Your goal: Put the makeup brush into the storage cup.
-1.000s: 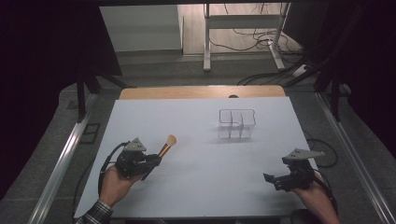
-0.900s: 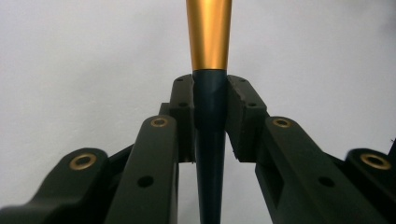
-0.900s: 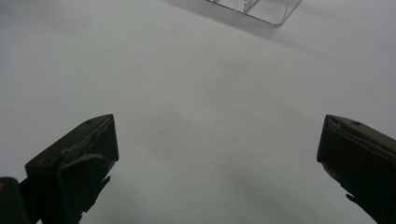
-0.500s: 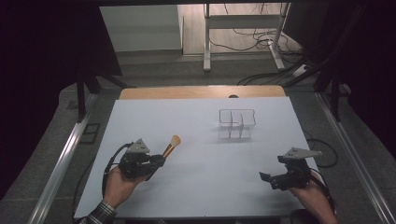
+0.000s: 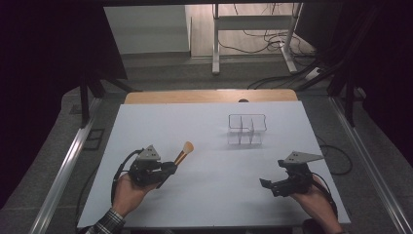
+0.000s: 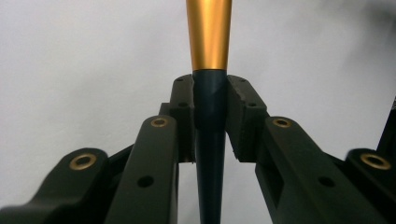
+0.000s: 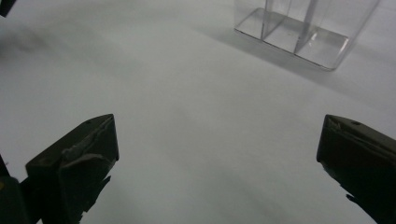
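A makeup brush (image 5: 183, 153) with a dark handle (image 6: 210, 140), a gold ferrule (image 6: 208, 35) and an orange tip points up and to the right from my left gripper (image 5: 165, 169), lifted off the white table. That gripper (image 6: 210, 98) is shut on the dark handle just below the ferrule. A clear plastic organiser (image 5: 247, 129) with several compartments stands at the centre right of the table (image 7: 299, 35). My right gripper (image 5: 267, 184) hovers low near the front right edge, its jaws wide apart with nothing between them (image 7: 217, 149).
The white table top (image 5: 204, 122) has a wooden strip along its far edge (image 5: 209, 96). Metal rails run along both sides. Table legs and cables stand on the floor behind.
My left gripper has lifted the brush and tilted it more upright, drifting slightly right. The right gripper has shifted a little to the left.
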`<state>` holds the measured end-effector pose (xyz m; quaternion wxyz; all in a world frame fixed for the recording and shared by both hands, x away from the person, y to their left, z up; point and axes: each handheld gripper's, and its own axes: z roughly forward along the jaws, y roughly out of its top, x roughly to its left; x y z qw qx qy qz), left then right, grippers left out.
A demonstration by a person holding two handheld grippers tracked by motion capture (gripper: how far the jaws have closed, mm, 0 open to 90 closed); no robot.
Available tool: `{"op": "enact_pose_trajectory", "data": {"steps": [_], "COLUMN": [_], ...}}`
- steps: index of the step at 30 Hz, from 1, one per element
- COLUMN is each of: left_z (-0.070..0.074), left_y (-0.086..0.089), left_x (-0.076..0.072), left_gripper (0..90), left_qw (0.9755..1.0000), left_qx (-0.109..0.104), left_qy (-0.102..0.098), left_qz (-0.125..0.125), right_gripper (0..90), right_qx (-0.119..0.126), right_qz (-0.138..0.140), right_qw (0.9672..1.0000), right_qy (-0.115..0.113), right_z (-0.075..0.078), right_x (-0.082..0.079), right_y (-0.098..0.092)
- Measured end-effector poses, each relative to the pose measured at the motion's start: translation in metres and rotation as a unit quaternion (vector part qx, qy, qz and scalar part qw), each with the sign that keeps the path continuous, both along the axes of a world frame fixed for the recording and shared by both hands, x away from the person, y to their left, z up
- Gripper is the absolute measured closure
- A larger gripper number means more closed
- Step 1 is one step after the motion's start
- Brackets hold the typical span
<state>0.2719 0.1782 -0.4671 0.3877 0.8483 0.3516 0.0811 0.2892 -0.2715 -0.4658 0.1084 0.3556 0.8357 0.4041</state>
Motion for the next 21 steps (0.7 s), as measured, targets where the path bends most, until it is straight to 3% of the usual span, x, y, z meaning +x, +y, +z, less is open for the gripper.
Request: {"op": "enact_pose_trajectory", "data": {"steps": [12, 21], "left_z": [-0.001, -0.001], "left_y": [-0.008, -0.011], "left_x": [0.003, 0.006], "left_gripper": [74.0, 74.0], "left_qw": [0.9999, 0.9998], "left_qx": [-0.004, -0.017], "left_qy": [0.000, 0.003], "left_qz": [-0.011, -0.013], "right_gripper": [0.0, 0.0], "right_qx": [0.028, 0.033], "right_qz": [0.016, 0.028], "right_qw": [0.9993, 0.9988], "right_qy": [0.018, 0.025], "right_z": [0.001, 0.000], "right_x": [0.007, 0.014], "right_y": [0.017, 0.033]}}
